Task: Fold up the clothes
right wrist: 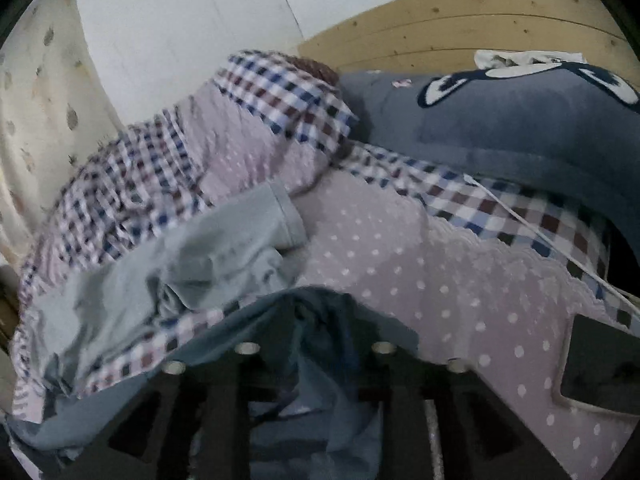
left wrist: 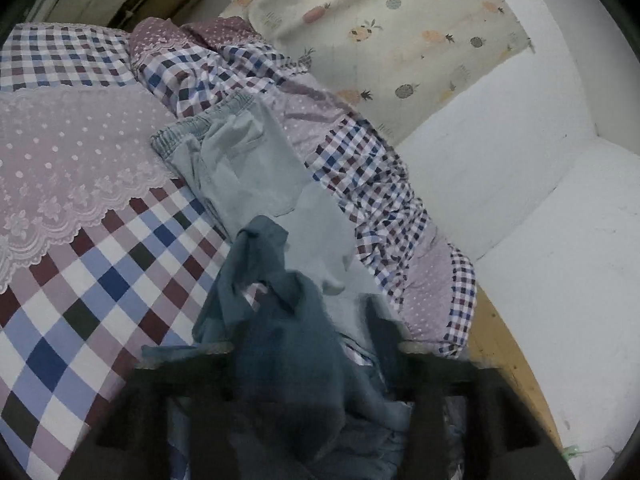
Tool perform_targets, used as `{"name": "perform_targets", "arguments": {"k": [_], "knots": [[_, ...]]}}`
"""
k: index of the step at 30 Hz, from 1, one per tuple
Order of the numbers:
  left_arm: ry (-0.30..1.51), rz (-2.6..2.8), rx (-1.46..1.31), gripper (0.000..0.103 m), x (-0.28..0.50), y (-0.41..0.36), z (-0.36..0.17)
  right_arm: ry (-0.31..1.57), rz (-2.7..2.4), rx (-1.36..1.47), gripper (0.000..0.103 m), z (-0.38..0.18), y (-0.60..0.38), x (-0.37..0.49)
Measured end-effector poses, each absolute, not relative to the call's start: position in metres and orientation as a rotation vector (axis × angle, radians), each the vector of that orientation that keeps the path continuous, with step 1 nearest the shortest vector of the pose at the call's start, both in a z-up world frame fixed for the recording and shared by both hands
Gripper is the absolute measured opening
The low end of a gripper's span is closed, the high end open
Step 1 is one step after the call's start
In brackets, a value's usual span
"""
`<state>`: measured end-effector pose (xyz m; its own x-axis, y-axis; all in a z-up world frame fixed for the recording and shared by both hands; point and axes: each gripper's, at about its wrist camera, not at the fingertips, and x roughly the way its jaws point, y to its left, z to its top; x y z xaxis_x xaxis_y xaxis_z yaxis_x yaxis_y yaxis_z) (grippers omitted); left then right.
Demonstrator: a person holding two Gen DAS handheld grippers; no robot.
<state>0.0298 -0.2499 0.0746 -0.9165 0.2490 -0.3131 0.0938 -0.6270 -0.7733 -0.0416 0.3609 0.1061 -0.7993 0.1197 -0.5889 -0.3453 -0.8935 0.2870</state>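
1. We are looking across a bed [left wrist: 80, 280] spread with a checked cover of blue, maroon and white squares, with a pink dotted, lace-edged panel [left wrist: 60, 168] lying toward nine o'clock in the left wrist view.
2. A rumpled quilt [left wrist: 360, 168] in the same check and pink dots is running from twelve toward four o'clock in that view, bunched against the white wall [left wrist: 520, 152].
3. A cloth printed with pineapples [left wrist: 380, 32] is hanging at one o'clock.
4. In the right wrist view a dark blue pillow [right wrist: 500, 128] is sitting at two o'clock, before a wooden headboard [right wrist: 440, 24].
5. Pale grey-blue trousers [left wrist: 248, 168] with an elastic waistband are lying near the centre of the left wrist view, beside the quilt.
6. A darker teal garment [left wrist: 280, 340] is drooping at six o'clock, down between our left gripper's fingers.
7. Our left gripper [left wrist: 316, 346] is standing wide, its pads seemingly not pressing the garment.
8. Our right gripper [right wrist: 316, 348] is standing partly parted, with the teal fabric hanging loose in the gap.
9. A dark phone [right wrist: 600, 368] is resting at four o'clock in the right wrist view.
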Motion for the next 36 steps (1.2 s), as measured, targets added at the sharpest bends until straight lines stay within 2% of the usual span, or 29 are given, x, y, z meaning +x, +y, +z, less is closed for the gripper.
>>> {"name": "perform_targets", "arguments": {"k": [1, 2, 9, 16, 18, 20, 23, 30, 33, 34, 35, 36], "knots": [[-1.312, 2.688, -0.601, 0.082, 0.032, -0.249, 0.075, 0.553, 2.699, -0.856, 0.058, 0.103, 0.359, -0.041], [-1.306, 2.698, -0.601, 0.084, 0.033, -0.248, 0.076, 0.545, 2.702, -0.853, 0.062, 0.103, 0.356, -0.039], [-1.219, 2.708, -0.616, 0.084, 0.043, -0.223, 0.081, 0.409, 3.037, -0.907, 0.063, 0.116, 0.278, -0.023], [-1.055, 2.501, -0.786, 0.083, 0.059, -0.132, 0.071, 0.180, 3.501, -1.342, 0.061, 0.098, 0.181, -0.002], [-0.990, 2.447, -0.870, 0.078, 0.062, -0.102, 0.064, 0.106, 3.535, -1.440, 0.054, 0.091, 0.170, 0.004], [-0.933, 2.439, -0.940, 0.068, 0.065, -0.084, 0.059, 0.043, 3.547, -1.527, 0.049, 0.086, 0.162, 0.009], [-0.860, 2.416, -1.040, 0.062, 0.063, -0.062, 0.047, -0.001, 3.548, -1.646, 0.049, 0.076, 0.156, 0.012], [-0.880, 2.400, -1.092, 0.054, 0.051, -0.053, 0.033, -0.065, 3.520, -1.801, 0.047, 0.057, 0.135, 0.008], [-0.877, 2.405, -1.107, 0.032, 0.044, -0.052, 0.029, -0.086, 3.492, -1.818, 0.042, 0.051, 0.130, 0.006], [-0.876, 2.414, -1.118, 0.017, 0.041, -0.054, 0.028, -0.088, 3.482, -1.823, 0.039, 0.049, 0.128, 0.005], [-0.875, 2.424, -1.129, 0.005, 0.038, -0.056, 0.026, -0.092, 3.474, -1.824, 0.030, 0.047, 0.127, 0.004], [-0.885, 2.431, -1.133, 0.004, 0.035, -0.058, 0.023, -0.100, 3.465, -1.817, 0.020, 0.045, 0.127, 0.003]]}}
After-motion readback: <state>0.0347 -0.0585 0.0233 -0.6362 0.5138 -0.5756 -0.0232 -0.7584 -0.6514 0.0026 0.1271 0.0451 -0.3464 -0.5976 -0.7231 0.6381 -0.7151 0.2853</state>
